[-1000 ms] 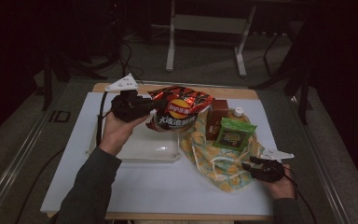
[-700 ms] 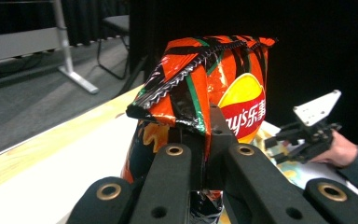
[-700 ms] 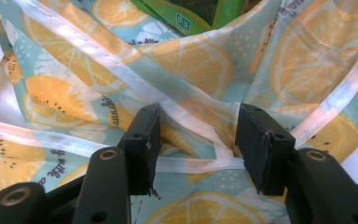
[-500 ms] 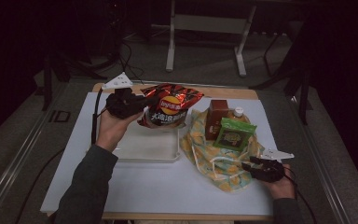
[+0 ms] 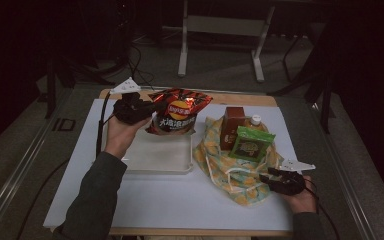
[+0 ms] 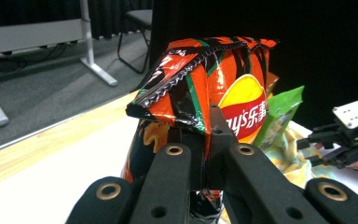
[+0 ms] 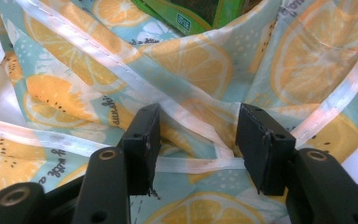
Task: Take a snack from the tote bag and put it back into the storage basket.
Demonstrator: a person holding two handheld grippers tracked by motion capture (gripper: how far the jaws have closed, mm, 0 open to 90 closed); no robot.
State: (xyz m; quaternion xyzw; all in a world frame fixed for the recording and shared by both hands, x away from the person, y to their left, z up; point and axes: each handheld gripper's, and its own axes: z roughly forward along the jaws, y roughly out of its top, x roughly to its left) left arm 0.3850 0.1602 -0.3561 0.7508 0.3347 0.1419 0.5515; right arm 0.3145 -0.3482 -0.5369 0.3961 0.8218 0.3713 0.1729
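My left gripper (image 5: 152, 107) is shut on the left edge of a red and orange chip bag (image 5: 177, 112), holding it upright over the far edge of a white tray (image 5: 155, 160). In the left gripper view the jaws (image 6: 205, 126) pinch the crimped side seam of the chip bag (image 6: 223, 88). A lemon-print cloth bag (image 5: 220, 165) lies at the right, with a green packet (image 5: 251, 145) and a brown carton (image 5: 232, 125) in it. My right gripper (image 5: 267, 179) stands open at its near rim, with a fold of the cloth bag (image 7: 191, 60) and a white strap between its jaws (image 7: 198, 140).
A bottle with a white cap (image 5: 255, 120) stands in the cloth bag behind the green packet. The white tabletop (image 5: 180, 200) has free room in front of the tray. Beyond the table's far wooden edge are a grey floor and table legs (image 5: 182, 45).
My left gripper has carried the chip bag a little to the left and toward the far side of the tray. The right gripper has stayed where it was.
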